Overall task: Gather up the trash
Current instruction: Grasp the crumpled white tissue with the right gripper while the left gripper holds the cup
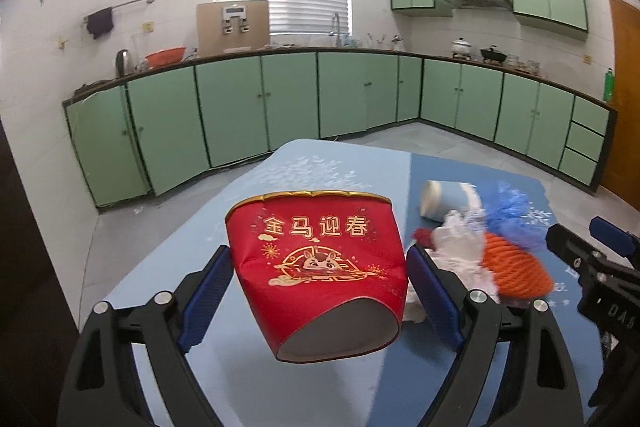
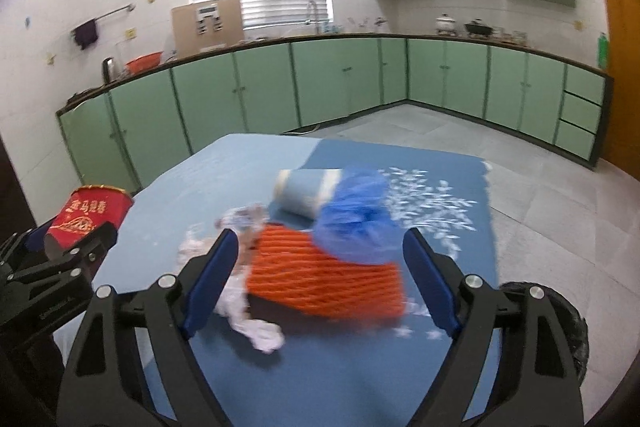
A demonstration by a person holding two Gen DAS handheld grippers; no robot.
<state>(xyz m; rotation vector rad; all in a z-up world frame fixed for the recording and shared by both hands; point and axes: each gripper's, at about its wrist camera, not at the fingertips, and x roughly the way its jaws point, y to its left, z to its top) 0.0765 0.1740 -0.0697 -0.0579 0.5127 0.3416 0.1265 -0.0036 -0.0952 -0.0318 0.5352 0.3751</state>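
Green cabinets (image 1: pixel 296 99) lined the kitchen walls behind a blue table (image 1: pixel 332 167). Clamped on a red cup (image 1: pixel 316 267), the left gripper (image 1: pixel 318 279) held it tilted near the table's left edge. Jaws spread, the right gripper (image 2: pixel 320 267) straddled orange netting (image 2: pixel 324 275) without touching; a blue bag (image 2: pixel 356 223) and white plastic (image 2: pixel 248 303) lay alongside.

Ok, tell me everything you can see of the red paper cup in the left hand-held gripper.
The red paper cup is glossy, with a gold rim, gold Chinese characters and a horse emblem. The left hand-held gripper clamps its dented sides between blue pads and holds it above the blue tablecloth, tilted, grey base toward the camera. Nothing else touches it.
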